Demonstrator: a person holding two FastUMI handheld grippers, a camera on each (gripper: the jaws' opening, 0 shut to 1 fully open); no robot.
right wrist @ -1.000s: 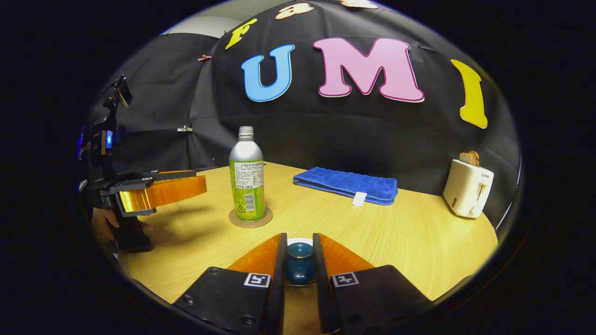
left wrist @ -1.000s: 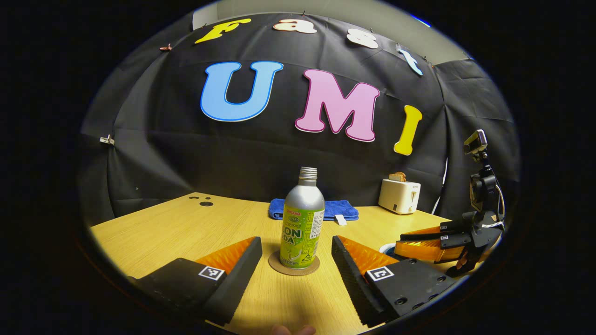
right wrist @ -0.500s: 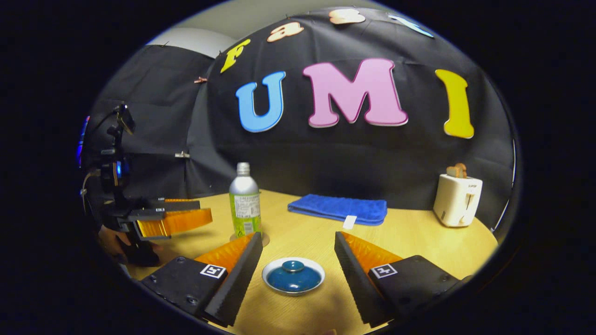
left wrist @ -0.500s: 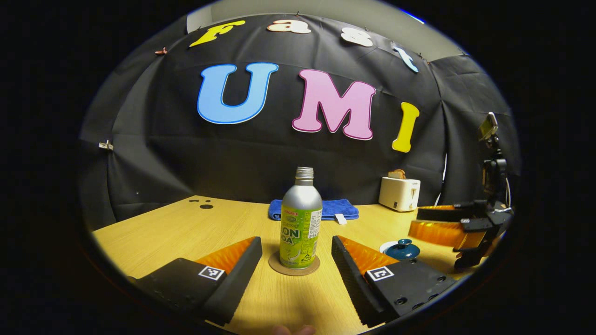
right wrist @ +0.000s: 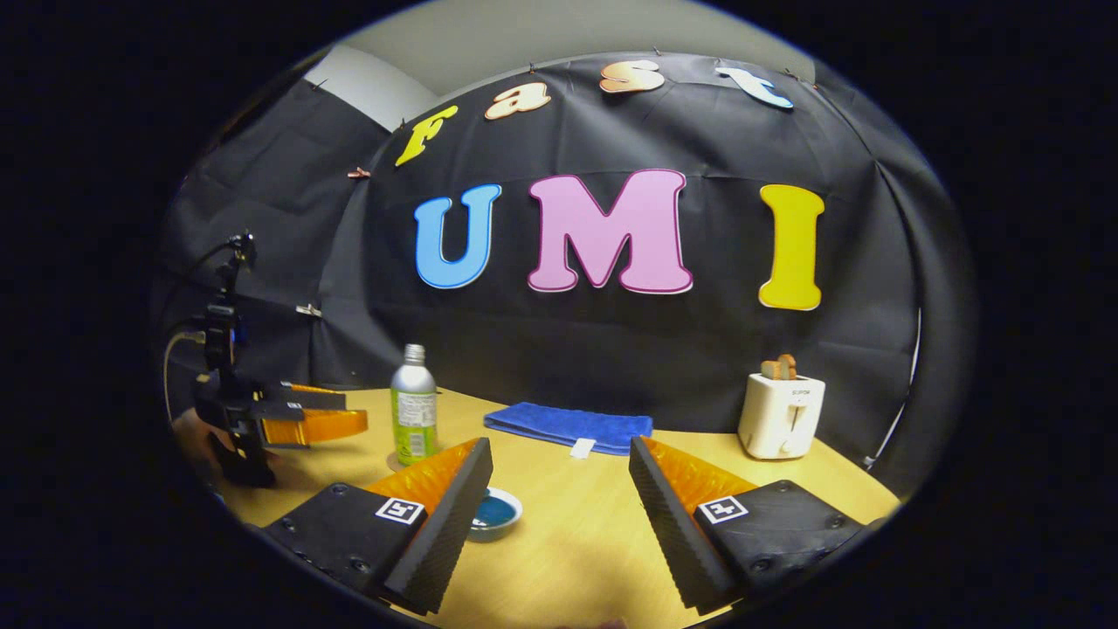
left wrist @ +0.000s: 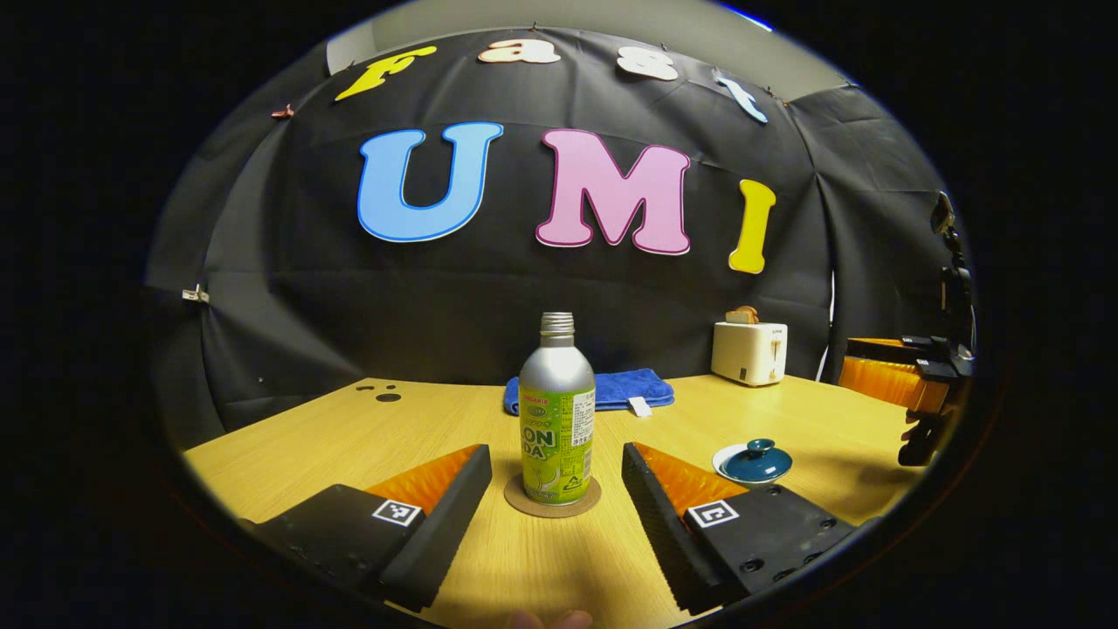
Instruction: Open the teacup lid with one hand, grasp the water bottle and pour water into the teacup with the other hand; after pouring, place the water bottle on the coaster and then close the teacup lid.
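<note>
A silver bottle with a green label (left wrist: pixel 556 411) stands upright on a round brown coaster (left wrist: pixel 552 500), just beyond my open left gripper (left wrist: pixel 555 454) and in line with the gap between its fingers. The white teacup with its teal lid (left wrist: pixel 753 461) on it sits to the right on the table. Farther right, my right gripper (left wrist: pixel 884 371) hangs above the table. In the right gripper view, my right gripper (right wrist: pixel 560 445) is open with nothing between its fingers. The teacup (right wrist: pixel 495 513) there is half hidden behind one finger, and the bottle (right wrist: pixel 414 418) and left gripper (right wrist: pixel 306 415) are at the left.
A folded blue towel (left wrist: pixel 603 390) lies at the back of the wooden table (left wrist: pixel 367 428). A white toaster (right wrist: pixel 780 415) stands at the back right. A hand (right wrist: pixel 188 432) holds the left gripper at the table's left edge.
My right gripper let go of the teacup lid, opened, and drew back and up from the cup. The left gripper stayed open before the bottle.
</note>
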